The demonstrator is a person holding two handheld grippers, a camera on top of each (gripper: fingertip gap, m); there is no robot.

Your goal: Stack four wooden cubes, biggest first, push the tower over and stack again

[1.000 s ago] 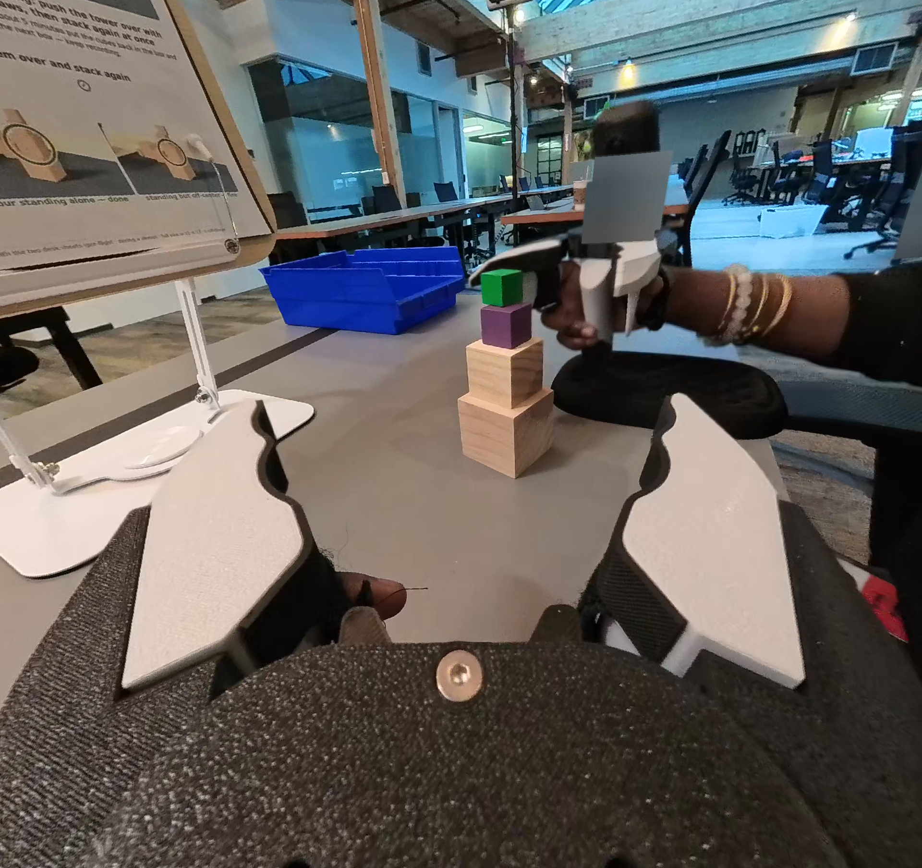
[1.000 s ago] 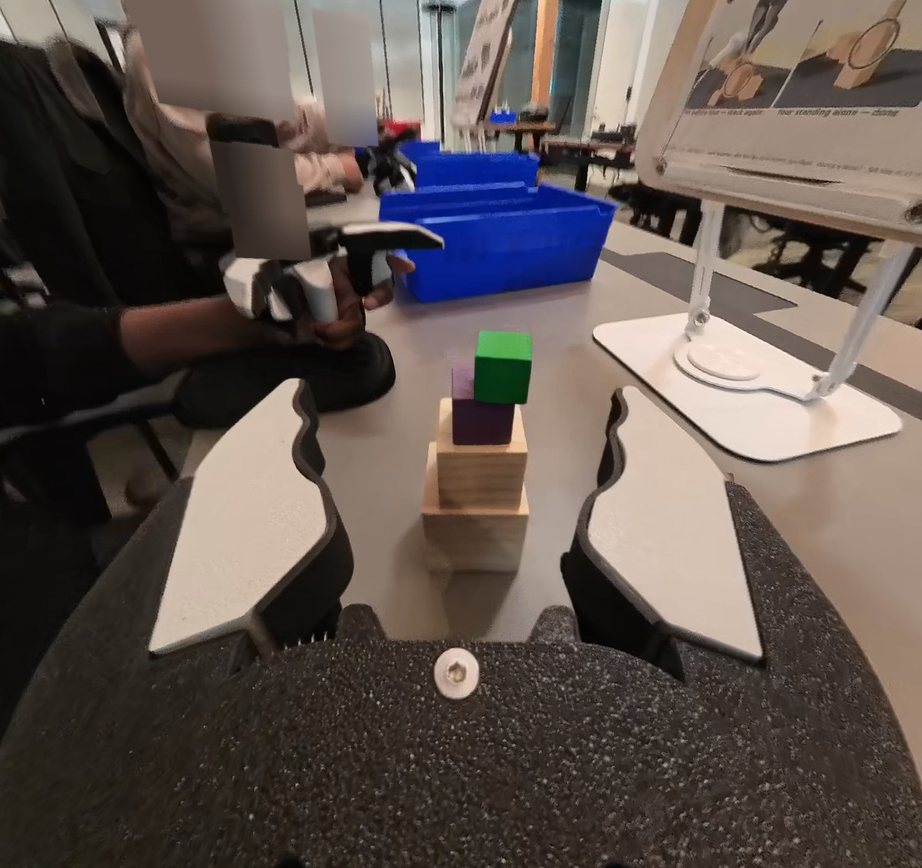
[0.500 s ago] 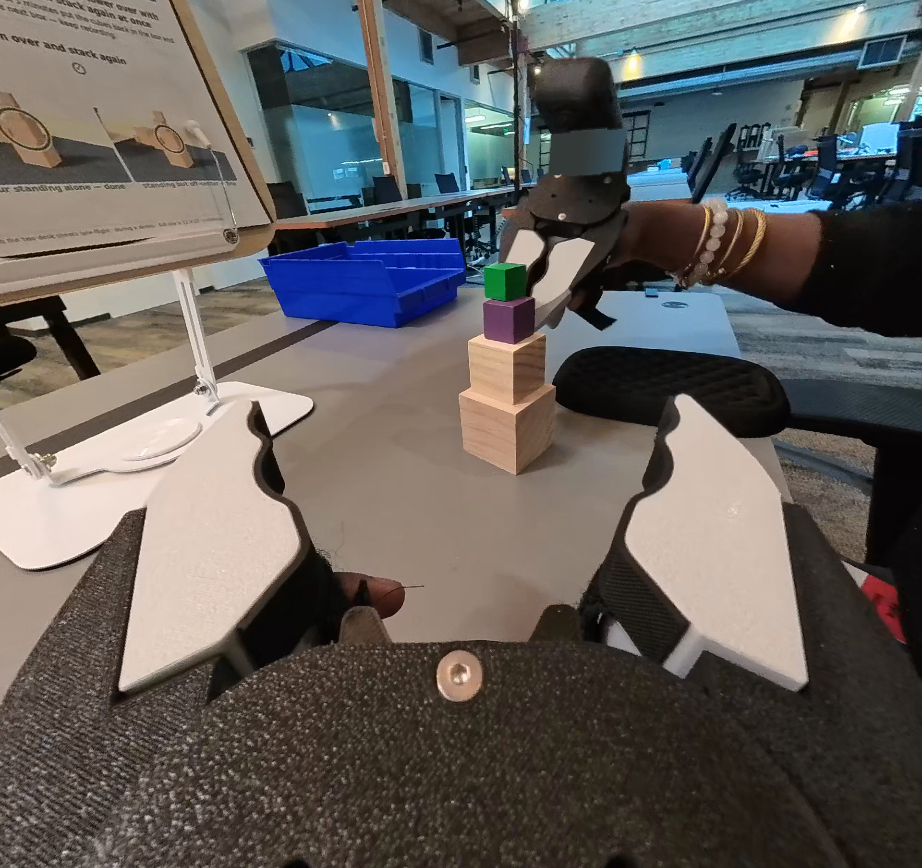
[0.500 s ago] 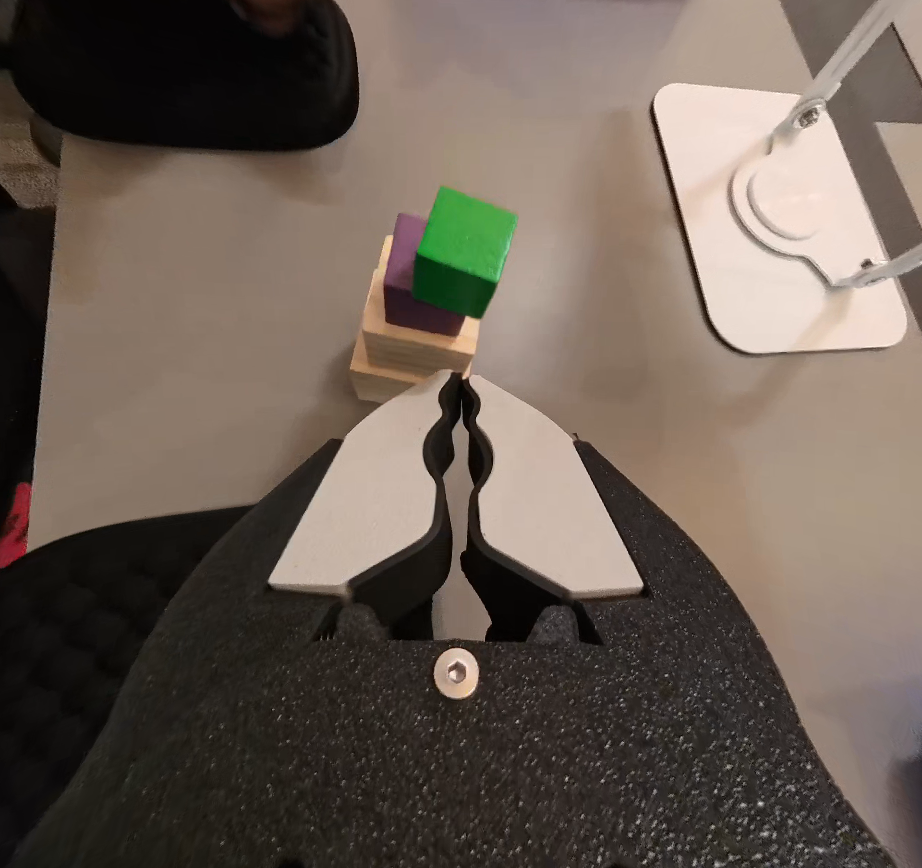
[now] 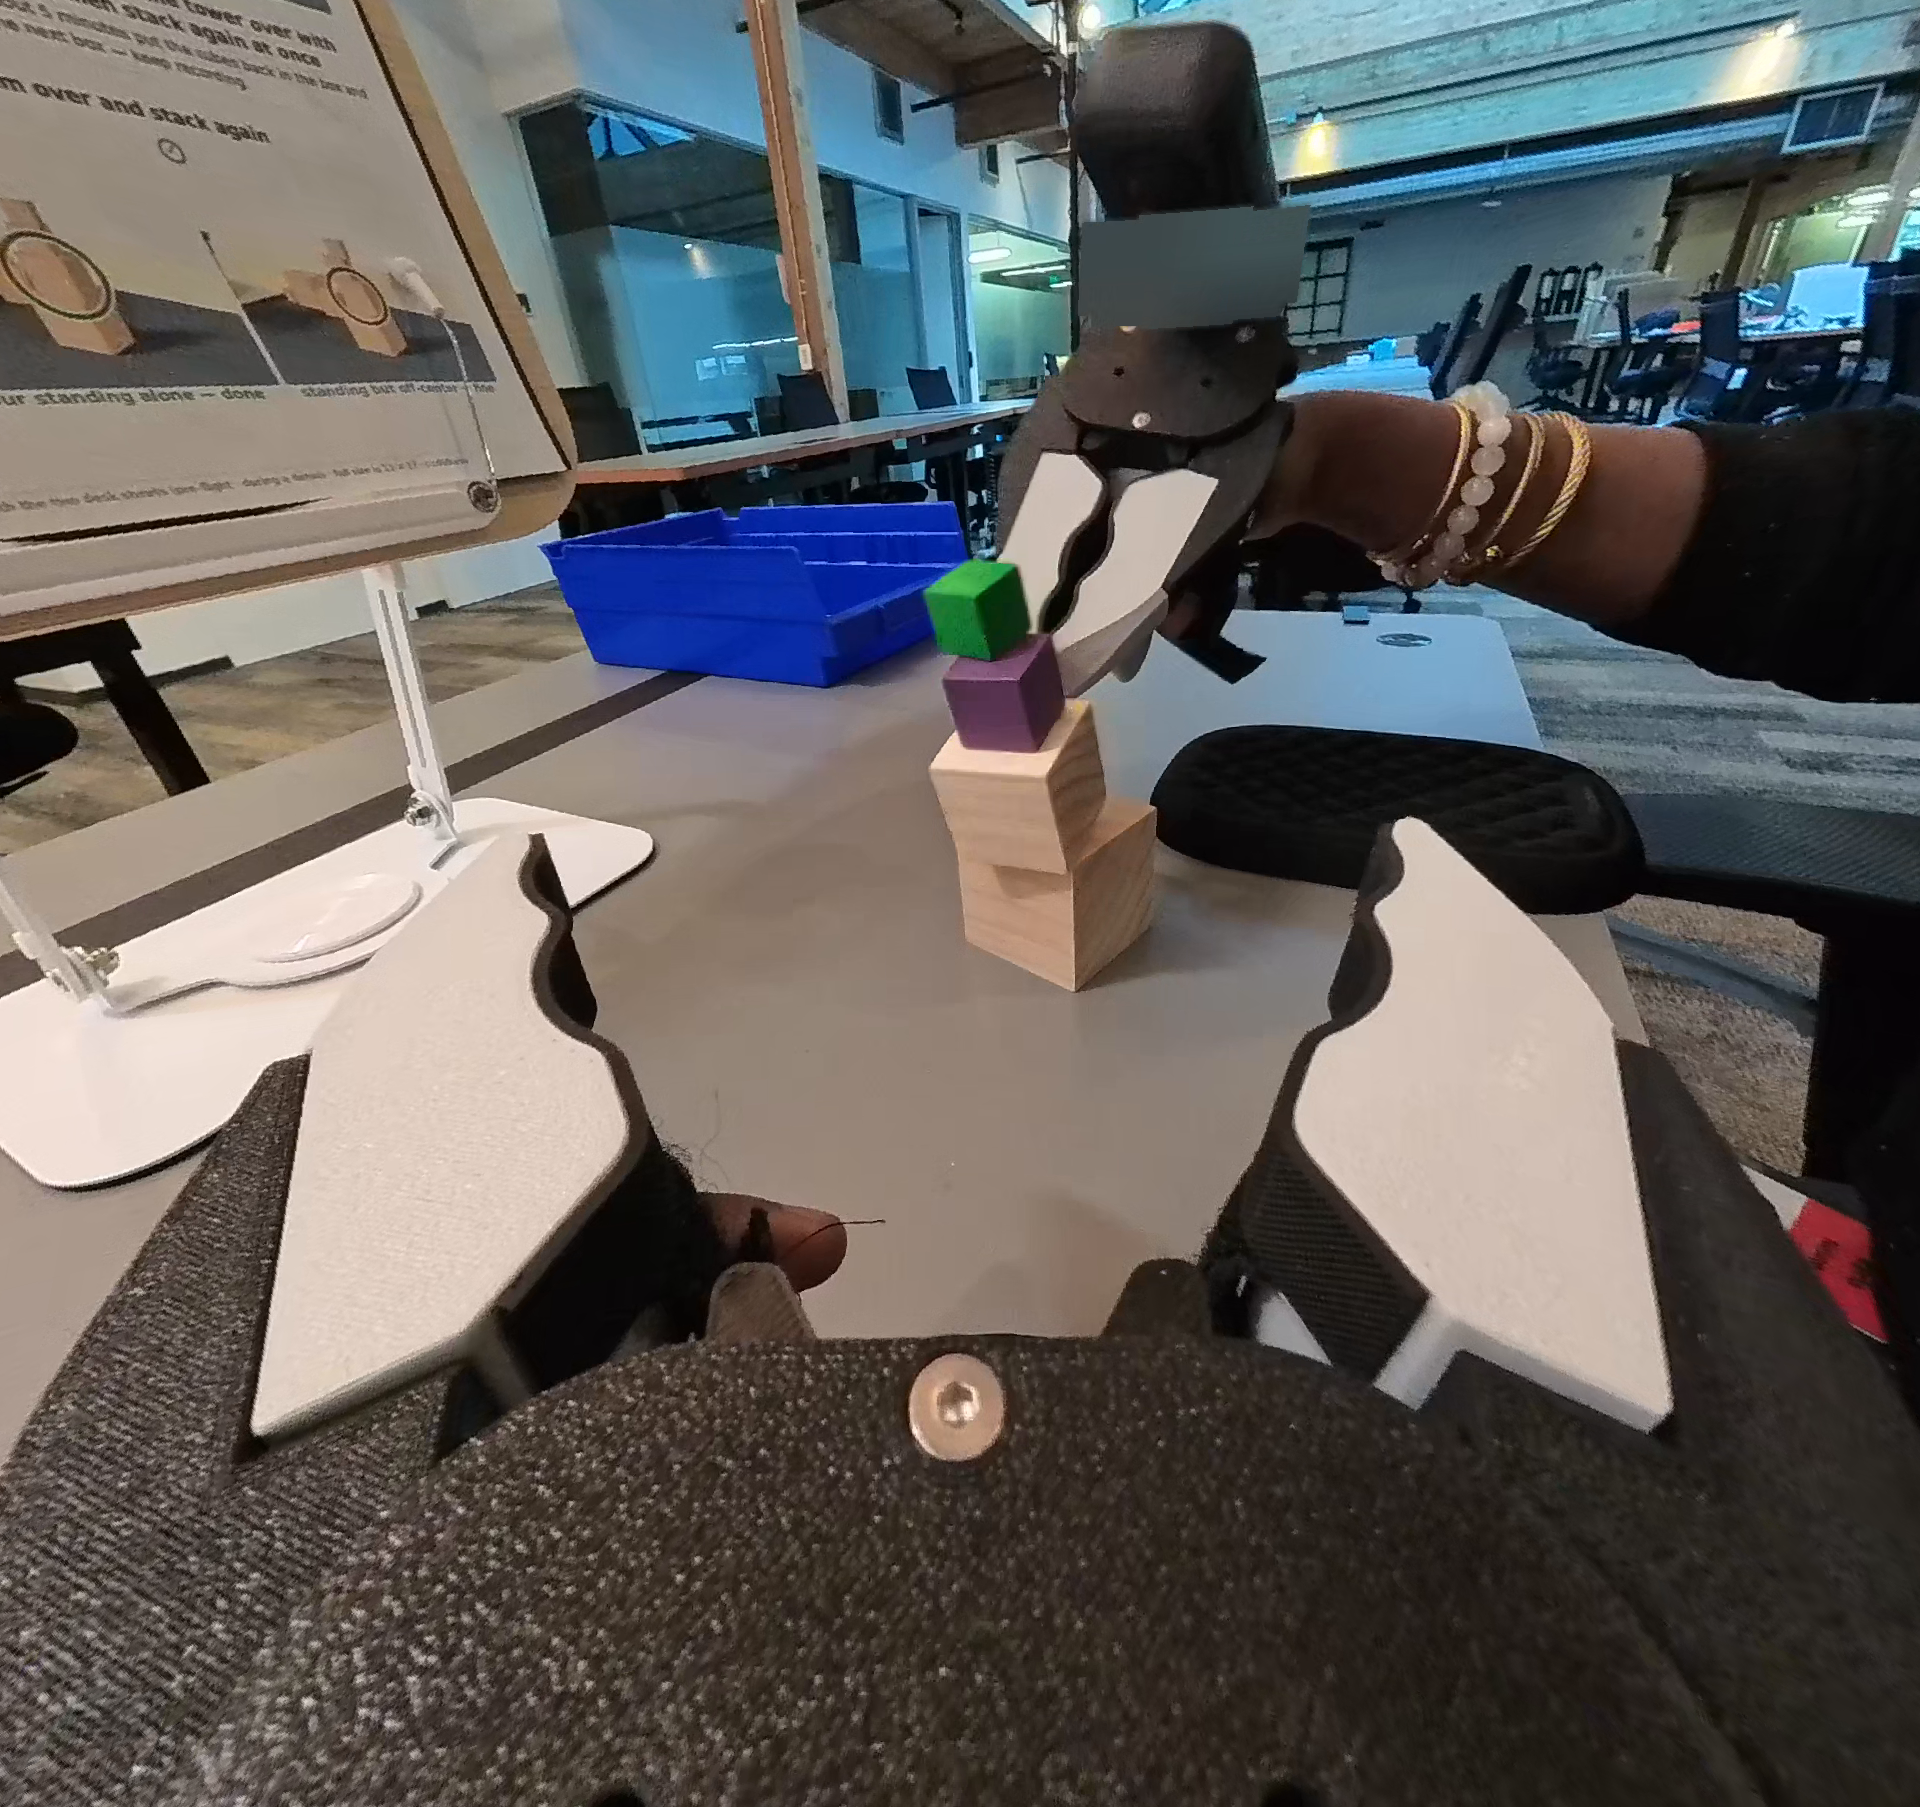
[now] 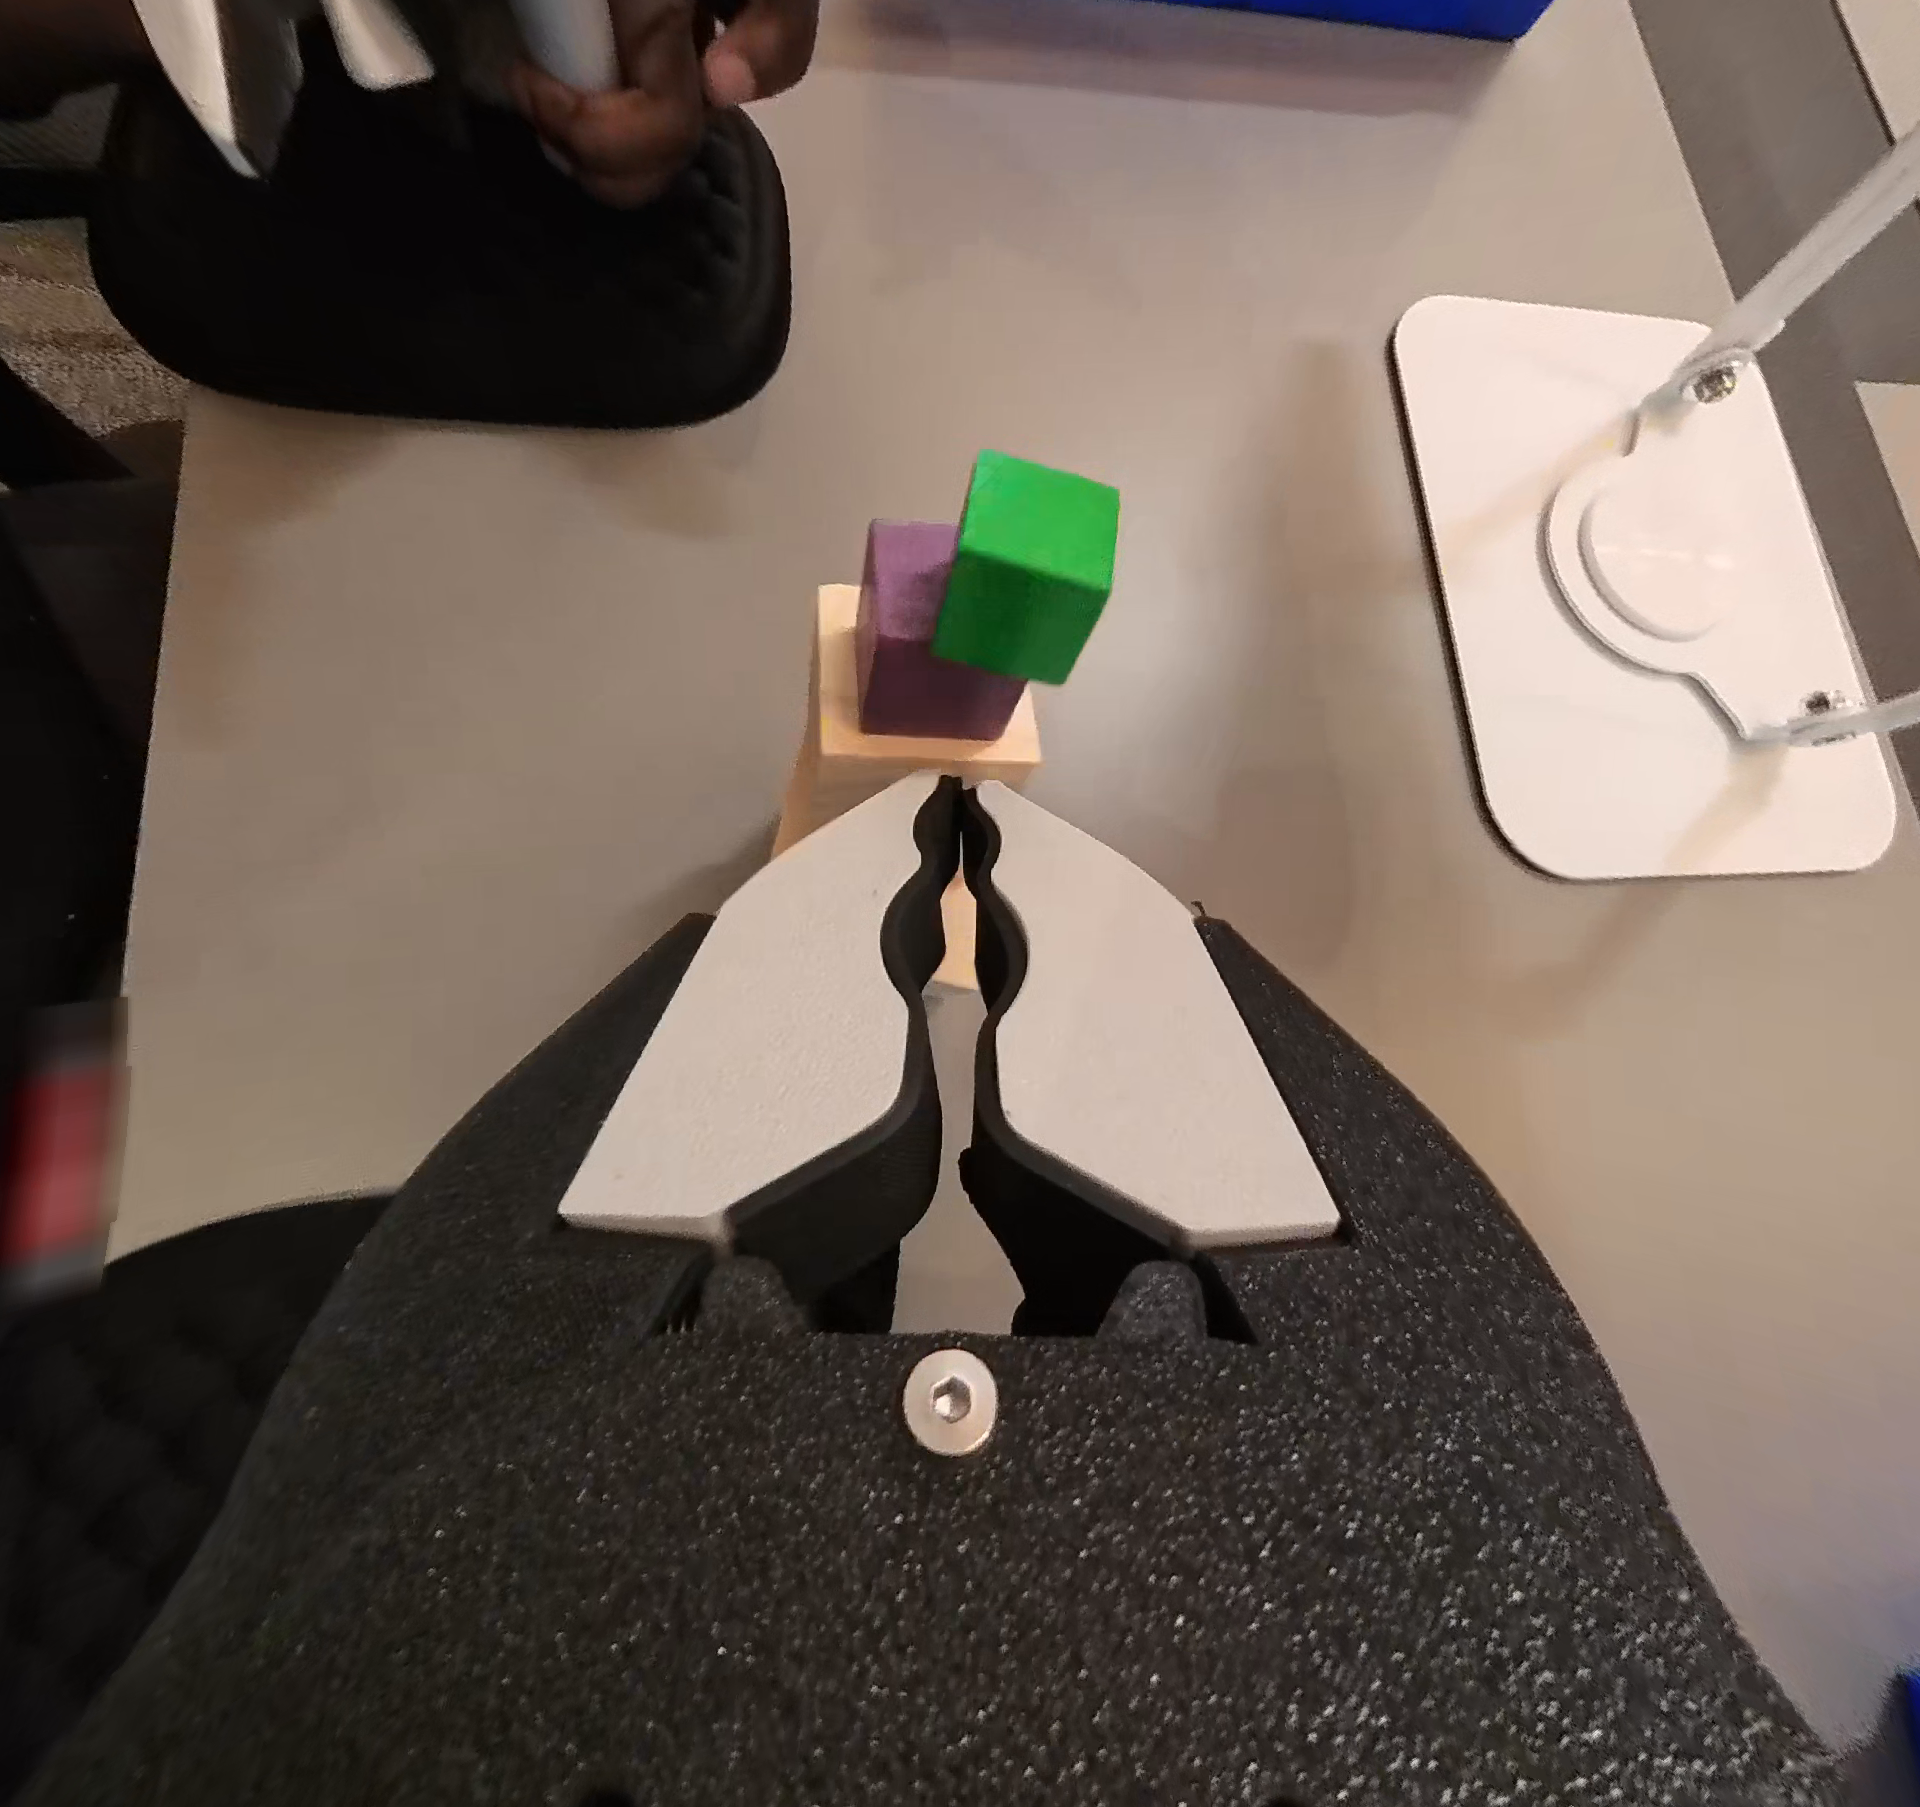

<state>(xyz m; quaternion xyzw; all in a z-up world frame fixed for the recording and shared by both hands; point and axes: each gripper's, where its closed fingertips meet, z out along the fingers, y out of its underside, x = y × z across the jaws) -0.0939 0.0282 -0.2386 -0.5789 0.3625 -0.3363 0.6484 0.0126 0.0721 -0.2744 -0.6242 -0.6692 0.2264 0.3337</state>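
- Already, the right gripper point(image 5: 1081, 661), closed on nothing, presses the leaning stack's purple cube point(image 5: 1003, 695).
- Sideways pressure is best kept low, at that cube.
- Green cube point(image 5: 977, 609) tilts atop.
- Left gripper point(image 5: 961, 936) hangs open over the counter point(image 5: 810, 926).

On the table point(image 5: 831, 1030) before us, four cubes stand in a leaning stack point(image 5: 1039, 801), smallest on top. Our right gripper point(image 5: 1081, 661), fingertips together, meets the stack's upper cubes from behind; our left gripper point(image 5: 956, 926), jaws wide, sits in front, apart from it. A stand point(image 5: 312, 916) lies to the left, a bin point(image 5: 748, 594) behind, a chair point(image 5: 1392, 812) to the right.
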